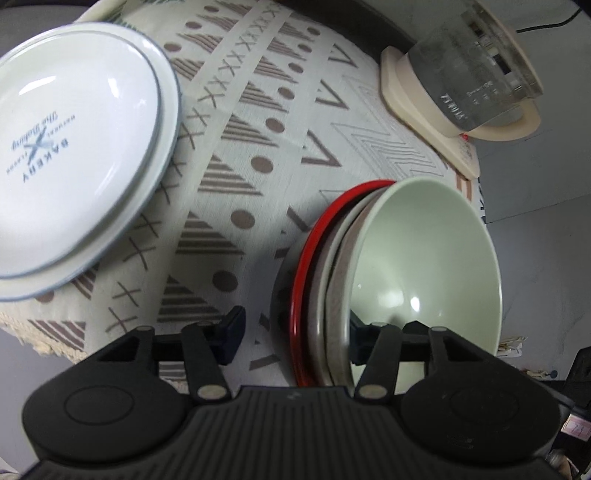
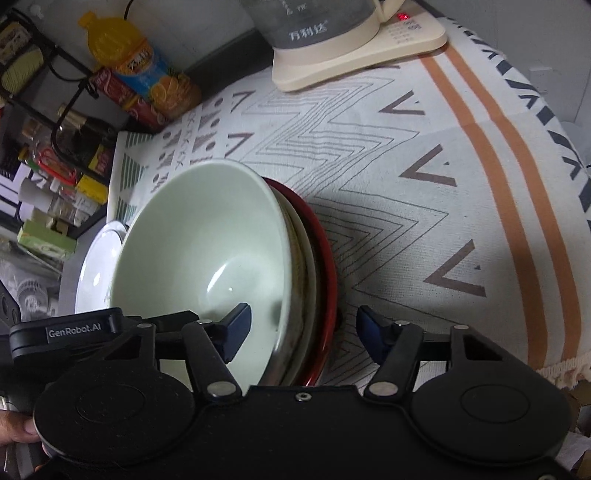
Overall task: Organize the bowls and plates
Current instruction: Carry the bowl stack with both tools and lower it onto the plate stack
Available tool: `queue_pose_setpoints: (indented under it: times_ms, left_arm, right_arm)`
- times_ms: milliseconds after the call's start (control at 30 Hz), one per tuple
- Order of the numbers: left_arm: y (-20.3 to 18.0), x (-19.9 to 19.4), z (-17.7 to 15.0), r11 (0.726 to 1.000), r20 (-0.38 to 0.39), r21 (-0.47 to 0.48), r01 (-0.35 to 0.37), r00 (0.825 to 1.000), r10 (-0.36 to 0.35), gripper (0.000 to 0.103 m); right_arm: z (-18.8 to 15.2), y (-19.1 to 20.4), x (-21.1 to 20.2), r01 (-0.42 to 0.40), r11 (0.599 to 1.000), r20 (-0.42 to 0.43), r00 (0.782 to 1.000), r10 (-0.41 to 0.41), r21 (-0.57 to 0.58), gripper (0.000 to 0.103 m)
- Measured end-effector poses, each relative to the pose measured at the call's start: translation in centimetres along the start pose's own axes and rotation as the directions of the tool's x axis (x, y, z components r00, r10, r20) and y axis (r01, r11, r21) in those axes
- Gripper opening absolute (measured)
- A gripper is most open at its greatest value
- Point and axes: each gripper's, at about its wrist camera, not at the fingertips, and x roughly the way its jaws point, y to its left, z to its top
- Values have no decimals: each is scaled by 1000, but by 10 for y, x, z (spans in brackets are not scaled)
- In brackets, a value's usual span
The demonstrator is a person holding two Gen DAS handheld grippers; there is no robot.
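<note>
Claws (image 1: 295,332) (image 2: 304,332) angle steeply down, fingers apart, straddling stacked bowls' (image 1: 424,251) opposite rims.

Both cameras sit on the claws and look steeply down, very close to the tabletop (image 1: 280,155). Each one sees the green bowl (image 1: 424,258) from an opposite side, plus the kettle (image 2: 332,33) farther back.
</note>
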Motion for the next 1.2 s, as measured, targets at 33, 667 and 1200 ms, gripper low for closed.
queue_pose_setpoints:
  times_ms: [33, 667, 1200]
  left_arm:
    - [0, 1, -1, 1000, 1, -1, -5, 1000, 5, 52]
    - [-8, -6, 3, 1000, 42, -4, 27, 999, -27, 34]
    - [-3, -48, 4, 998, 158, -61, 26, 987, -16, 34]
  right_arm:
    - [1, 0, 2, 0, 1000, -7, 1000, 0, -4, 60]
    - [4, -11, 4, -83, 997, 9, 997, 83, 3, 46]
    - [19, 18, -4, -132, 987, 67, 988, 139, -97, 46]
